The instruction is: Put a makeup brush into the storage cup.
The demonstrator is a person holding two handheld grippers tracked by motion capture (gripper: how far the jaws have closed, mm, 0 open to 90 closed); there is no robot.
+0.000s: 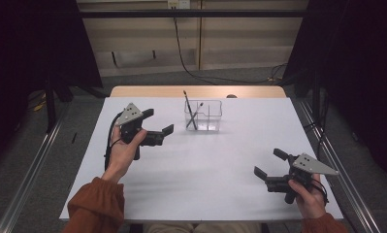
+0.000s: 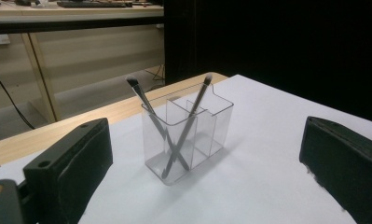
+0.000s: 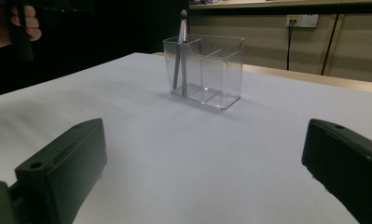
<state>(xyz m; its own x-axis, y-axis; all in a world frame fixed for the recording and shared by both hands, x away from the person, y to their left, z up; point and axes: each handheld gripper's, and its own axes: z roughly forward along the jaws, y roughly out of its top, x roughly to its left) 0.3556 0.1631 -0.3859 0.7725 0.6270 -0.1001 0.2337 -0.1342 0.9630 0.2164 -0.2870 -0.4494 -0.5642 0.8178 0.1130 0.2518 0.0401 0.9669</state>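
A clear plastic organizer (image 1: 204, 116) with several compartments stands at the back middle of the white table (image 1: 205, 165). Two thin brushes (image 1: 191, 110) lean crossed in its left compartment, bristle ends up. From the left gripper view the organizer (image 2: 188, 133) is close ahead with the crossed brushes (image 2: 174, 126) inside. My left gripper (image 1: 158, 121) hovers open just left of the organizer, nothing between its jaws. My right gripper (image 1: 267, 162) is open near the front right of the table, far from the organizer (image 3: 204, 70), and holds nothing.
A bare wooden strip (image 1: 196, 91) runs along the table's far edge. Metal rails (image 1: 344, 179) flank the table on both sides. A black cable (image 1: 186, 63) hangs down the back wall. Dark curtains stand at either side.
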